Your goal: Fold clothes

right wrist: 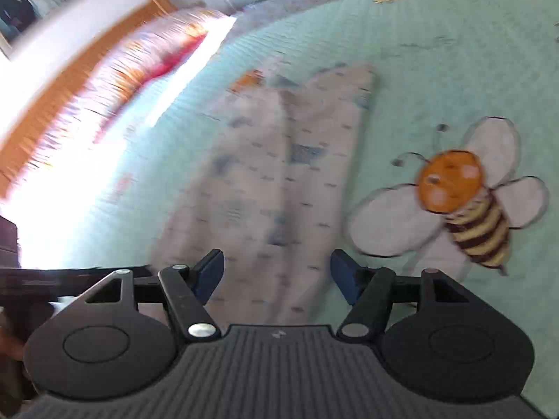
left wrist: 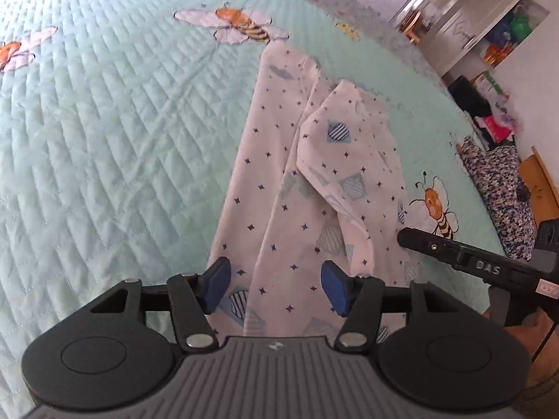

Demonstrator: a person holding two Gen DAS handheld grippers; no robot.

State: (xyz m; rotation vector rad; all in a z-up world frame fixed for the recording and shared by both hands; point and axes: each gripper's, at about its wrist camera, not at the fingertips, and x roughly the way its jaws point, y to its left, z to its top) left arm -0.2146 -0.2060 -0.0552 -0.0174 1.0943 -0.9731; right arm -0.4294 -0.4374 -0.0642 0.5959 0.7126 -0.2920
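Two grippers, one garment, one bed. Your left gripper [left wrist: 276,288] points down at the near end of the white patterned garment [left wrist: 279,174], its blue pads [left wrist: 220,284] standing well apart with the cloth lying under the gap; neither pad presses on the fabric, so nothing is held. Your right gripper [right wrist: 277,277] likewise shows its jaws parted and empty, hanging above the near end of the same garment [right wrist: 272,181]; its own view is smeared by motion blur, so whether a pad brushes the cloth you cannot tell. Seen from the left wrist, one black finger of your right gripper [left wrist: 454,249] reaches in from the right edge, just beside the garment's right border and over a small bee motif. Garment: white, dotted with small dark stars and striped blue patches, laid lengthwise away from you on the mint-green quilted bedspread [left wrist: 104,122], with a flap [left wrist: 342,129] turned back over its right side. Bedspread: stitched with bees, a large one [right wrist: 454,202] just right of the garment in the right wrist view, another [left wrist: 241,24] touching its far end in the left wrist view. Background: shelving [left wrist: 471,28] at the far right.
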